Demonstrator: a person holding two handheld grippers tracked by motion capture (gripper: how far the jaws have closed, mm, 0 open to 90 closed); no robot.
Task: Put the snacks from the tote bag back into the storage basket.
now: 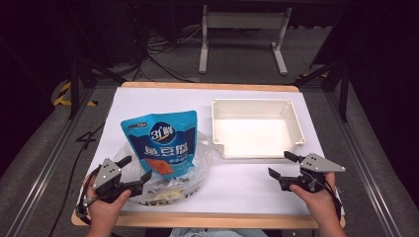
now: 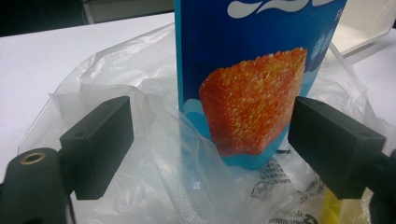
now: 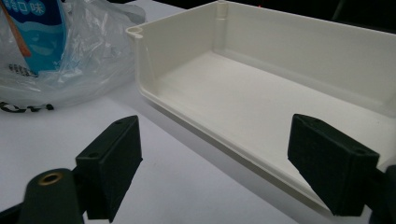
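A blue snack pouch (image 1: 162,140) with an orange picture stands upright in a crumpled clear plastic bag (image 1: 197,163) left of the table's middle. My left gripper (image 1: 134,169) is open at the bag's near-left side. Its jaws frame the pouch (image 2: 254,79) and the bag's film (image 2: 154,140) without touching them. My right gripper (image 1: 285,165) is open too, just in front of the white tray (image 1: 257,150), with nothing between its jaws. In the right gripper view the tray (image 3: 299,98) lies open ahead and the bag (image 3: 79,56) sits at the upper left.
The white sheet (image 1: 247,185) covers a wooden table top, whose front edge (image 1: 212,219) runs close to both hands. Other packets (image 1: 165,190) lie inside the bag. A desk frame (image 1: 242,34) and cables stand on the floor beyond the table.
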